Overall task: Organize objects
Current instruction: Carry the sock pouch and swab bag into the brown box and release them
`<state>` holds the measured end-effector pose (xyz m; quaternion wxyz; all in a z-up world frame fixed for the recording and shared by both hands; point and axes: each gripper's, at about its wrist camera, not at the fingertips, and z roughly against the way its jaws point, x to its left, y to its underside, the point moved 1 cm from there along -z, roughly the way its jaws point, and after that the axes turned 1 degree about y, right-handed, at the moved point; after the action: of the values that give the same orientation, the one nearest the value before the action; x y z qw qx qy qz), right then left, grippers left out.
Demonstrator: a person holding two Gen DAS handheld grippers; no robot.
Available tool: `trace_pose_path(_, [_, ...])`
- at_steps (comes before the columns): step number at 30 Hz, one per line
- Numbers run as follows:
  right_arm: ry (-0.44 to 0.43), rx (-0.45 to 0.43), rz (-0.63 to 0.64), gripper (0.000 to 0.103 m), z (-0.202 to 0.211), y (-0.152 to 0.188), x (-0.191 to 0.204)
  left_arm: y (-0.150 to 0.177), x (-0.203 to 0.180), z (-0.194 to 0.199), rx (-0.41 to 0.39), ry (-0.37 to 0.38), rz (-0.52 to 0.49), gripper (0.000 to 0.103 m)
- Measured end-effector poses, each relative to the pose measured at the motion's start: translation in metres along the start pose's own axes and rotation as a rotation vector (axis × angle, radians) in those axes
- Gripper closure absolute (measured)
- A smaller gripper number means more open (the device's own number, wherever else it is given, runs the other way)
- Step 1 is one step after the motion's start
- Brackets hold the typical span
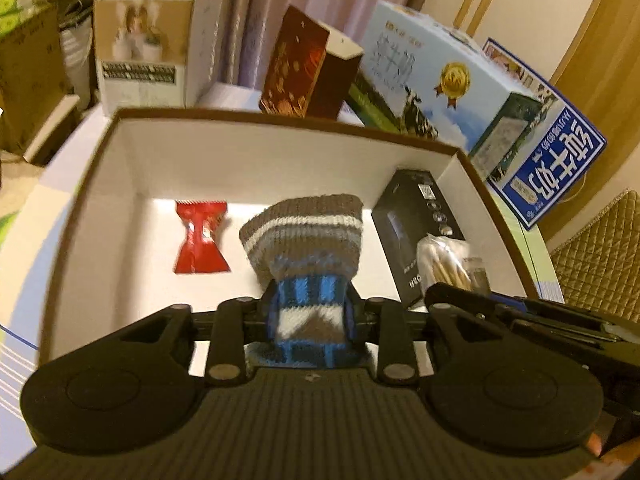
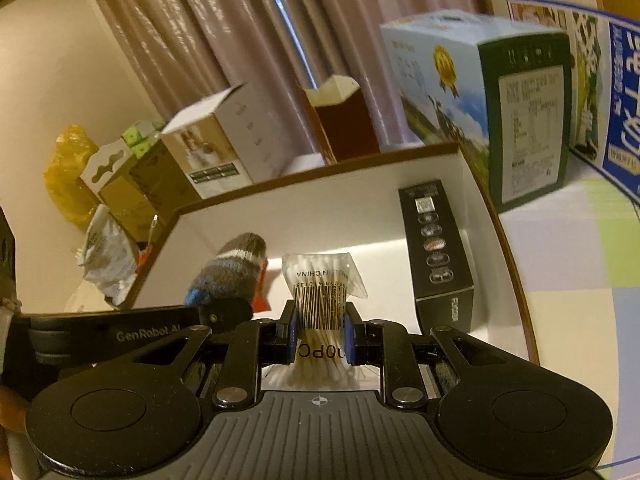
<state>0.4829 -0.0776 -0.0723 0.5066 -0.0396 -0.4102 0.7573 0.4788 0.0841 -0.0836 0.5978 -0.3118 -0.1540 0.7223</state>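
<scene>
Your left tongs are squeezed tight on a striped sock, brown and grey at the far end and blue and black where the tongs pinch it. You hold it over the middle of the open box, a big box with white walls and a brown rim. Your right tongs are clamped on a clear bag of cotton swabs, held just above the box floor, right beside the sock. A red wrapper lies flat on the box floor, left of the sock. A black carton lies along the right wall of the box. Behind the box, on the bench, stand a white carton, a dark red carton and a light blue milk carton. Curtains hang at the back.
</scene>
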Motion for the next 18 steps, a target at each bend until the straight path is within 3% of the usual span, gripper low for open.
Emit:
trace_pose_path(13, [0.023,0.060,-0.013,0.084,-0.021,0.007,-0.009,0.001,0.013,-0.008,0.042,-0.042,-0.048,0.047])
trace_pose_path(18, [0.028,0.043,0.024,0.081,-0.025,0.002,-0.006,-0.001,0.017,-0.006,0.044,-0.055,-0.058,0.041])
